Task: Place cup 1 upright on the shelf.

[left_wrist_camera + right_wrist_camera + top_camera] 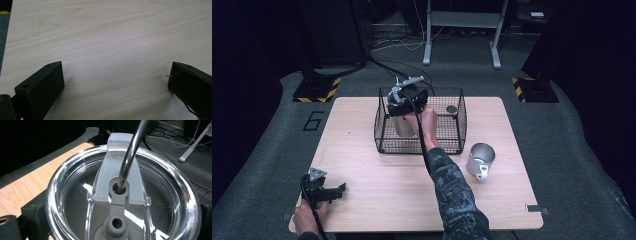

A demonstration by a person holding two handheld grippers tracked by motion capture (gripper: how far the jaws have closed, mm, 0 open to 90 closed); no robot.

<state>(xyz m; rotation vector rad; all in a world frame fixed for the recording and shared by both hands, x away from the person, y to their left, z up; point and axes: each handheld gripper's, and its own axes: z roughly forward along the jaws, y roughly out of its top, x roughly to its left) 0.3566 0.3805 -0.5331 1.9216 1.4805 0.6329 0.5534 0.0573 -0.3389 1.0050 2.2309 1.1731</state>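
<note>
The steel tumbler with a clear plastic lid and a bent metal straw hung over the left part of the black wire basket on the pale wooden table — the right gripper had its jaws clamped around it just under the lid. In the right gripper view, the straw rose through a grey grommet in the lid. The left gripper rested near the table's front left corner, jaws spread wide over bare wood — and a handled steel mug stood just right of the basket.
</note>
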